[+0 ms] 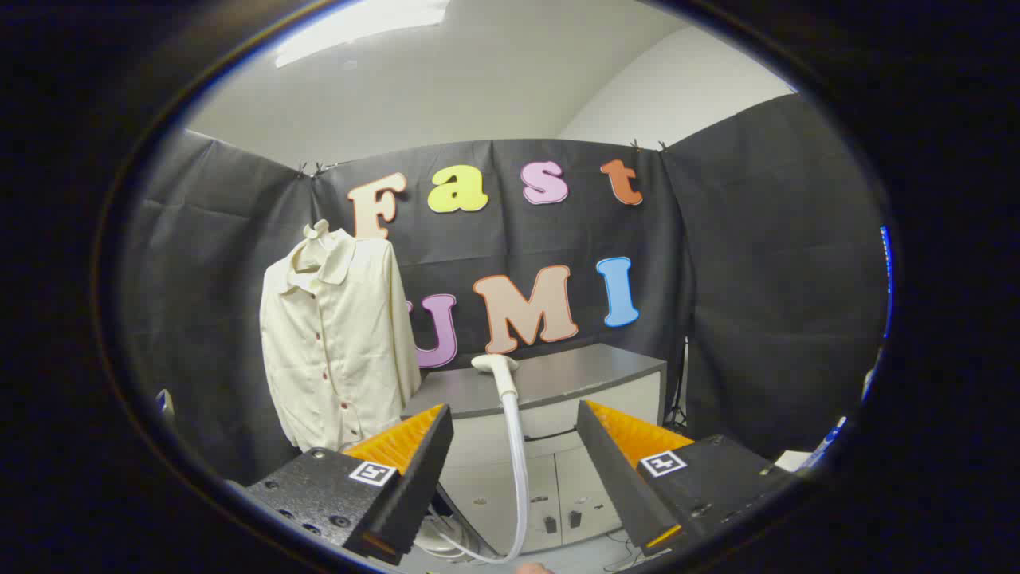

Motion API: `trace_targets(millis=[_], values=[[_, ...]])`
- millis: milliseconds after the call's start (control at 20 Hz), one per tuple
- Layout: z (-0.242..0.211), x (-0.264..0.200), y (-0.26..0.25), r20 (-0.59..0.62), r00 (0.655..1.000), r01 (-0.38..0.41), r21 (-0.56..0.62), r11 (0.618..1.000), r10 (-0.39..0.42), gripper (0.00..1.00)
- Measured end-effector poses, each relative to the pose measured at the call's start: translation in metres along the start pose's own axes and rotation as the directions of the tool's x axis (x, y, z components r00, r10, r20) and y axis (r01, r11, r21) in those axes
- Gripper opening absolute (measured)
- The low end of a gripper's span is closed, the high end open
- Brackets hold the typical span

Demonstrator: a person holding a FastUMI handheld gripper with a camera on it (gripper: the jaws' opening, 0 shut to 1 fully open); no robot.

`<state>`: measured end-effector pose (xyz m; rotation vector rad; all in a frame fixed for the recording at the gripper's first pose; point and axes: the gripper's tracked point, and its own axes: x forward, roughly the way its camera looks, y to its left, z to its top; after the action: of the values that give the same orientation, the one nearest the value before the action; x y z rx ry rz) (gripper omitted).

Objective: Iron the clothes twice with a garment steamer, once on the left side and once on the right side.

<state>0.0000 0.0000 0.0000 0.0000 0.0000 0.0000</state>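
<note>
Standing up tall on the table (590,375), the steamer (497,368) is straight ahead between the wide-apart, empty jaws of the gripper (514,442), and the shirt (335,343) hangs off to its left.

No words or numbers can be read on the shirt (335,343), steamer (496,367) or cabinet (590,373). The gripper (514,410), its fingers spread wide apart, bears a square black-and-white marker (372,473) on each finger, seemingly a code pattern rather than lettering.
</note>
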Motion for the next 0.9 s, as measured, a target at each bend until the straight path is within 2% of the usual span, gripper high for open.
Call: trace_targets(millis=[450, 900], values=[[-0.005, -0.001, 0.002, -0.02, 0.998, -0.054, -0.014, 0.998, 0.054, 0.96], [-0.005, 0.036, 0.01, -0.043, 0.995, -0.086, 0.01, 0.996, 0.086, 0.96]])
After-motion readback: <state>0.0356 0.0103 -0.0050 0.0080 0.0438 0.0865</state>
